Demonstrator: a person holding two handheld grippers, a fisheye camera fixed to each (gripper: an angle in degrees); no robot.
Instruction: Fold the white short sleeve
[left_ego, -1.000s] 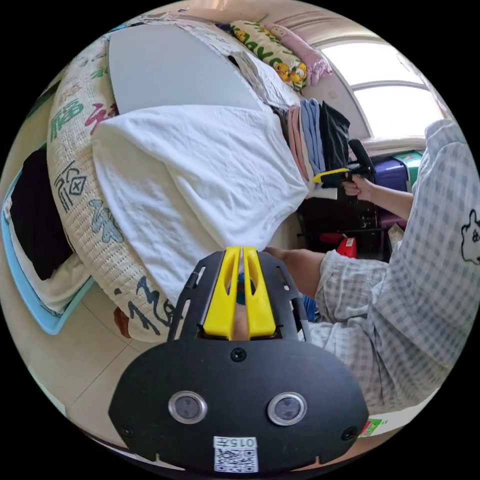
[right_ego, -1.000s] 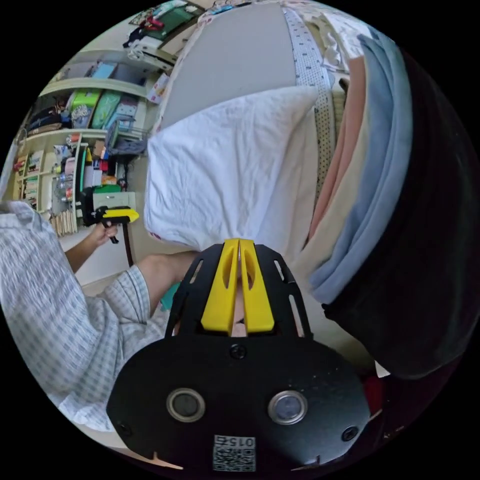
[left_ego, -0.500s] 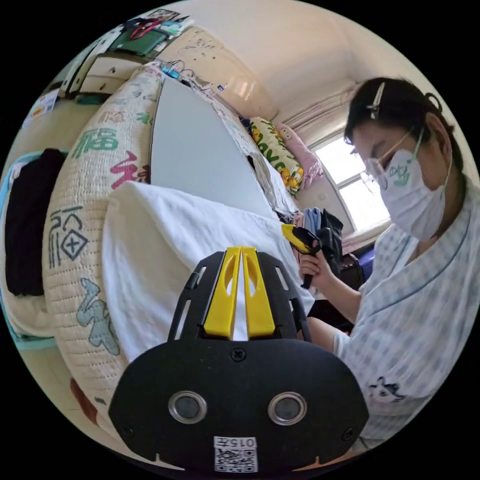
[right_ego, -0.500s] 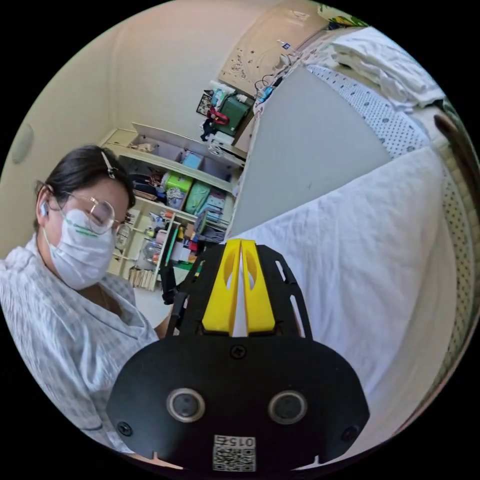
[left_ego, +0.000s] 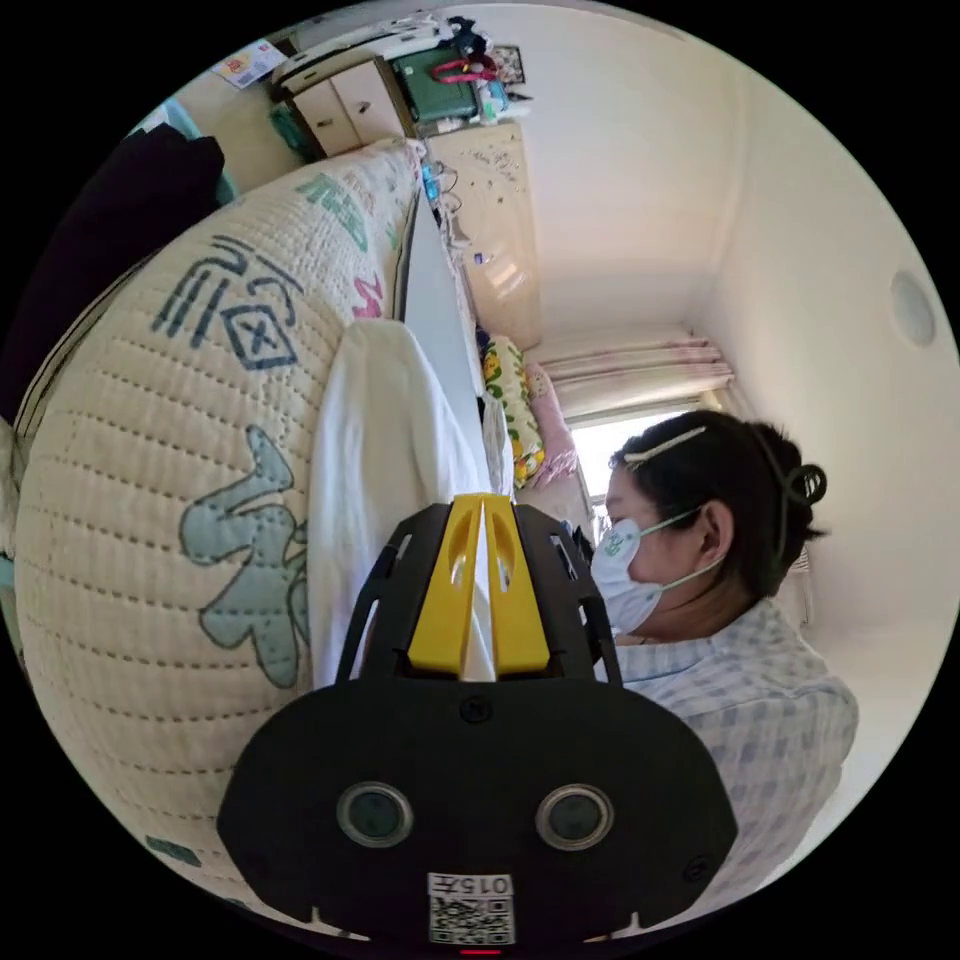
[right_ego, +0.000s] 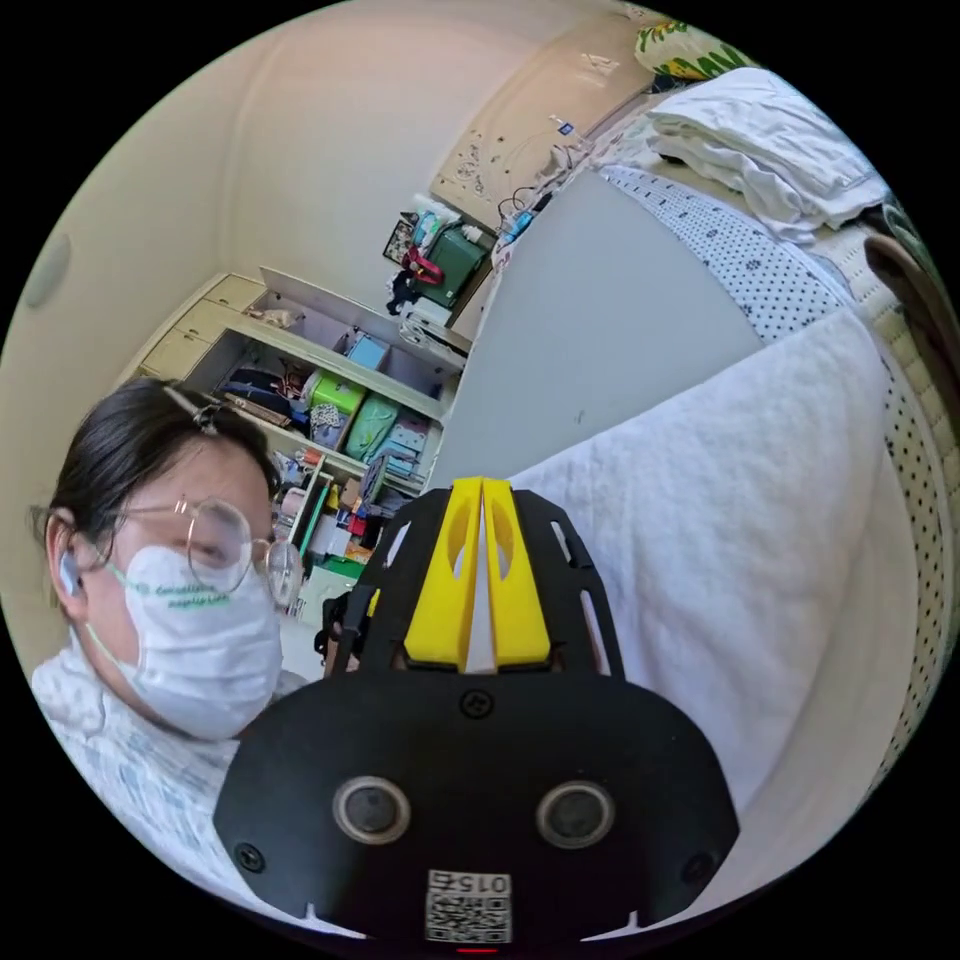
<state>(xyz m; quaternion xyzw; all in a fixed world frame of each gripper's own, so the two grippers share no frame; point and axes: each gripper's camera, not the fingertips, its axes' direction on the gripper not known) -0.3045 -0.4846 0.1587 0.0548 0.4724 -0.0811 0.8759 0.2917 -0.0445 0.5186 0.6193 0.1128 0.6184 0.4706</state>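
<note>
Gripping white cloth between nearly closed jaws, the left tool (left_ego: 482, 500) and right tool (right_ego: 481, 485) hold the white short sleeve (right_ego: 730, 520) on the bed (left_ego: 130, 470); pinched edges are hidden.

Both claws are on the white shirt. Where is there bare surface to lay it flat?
The grey board is bare between the white short sleeve and the dotted cloth. Past that cloth it is crowded: folded white laundry. In the left gripper view the quilted mat borders the shirt.
</note>
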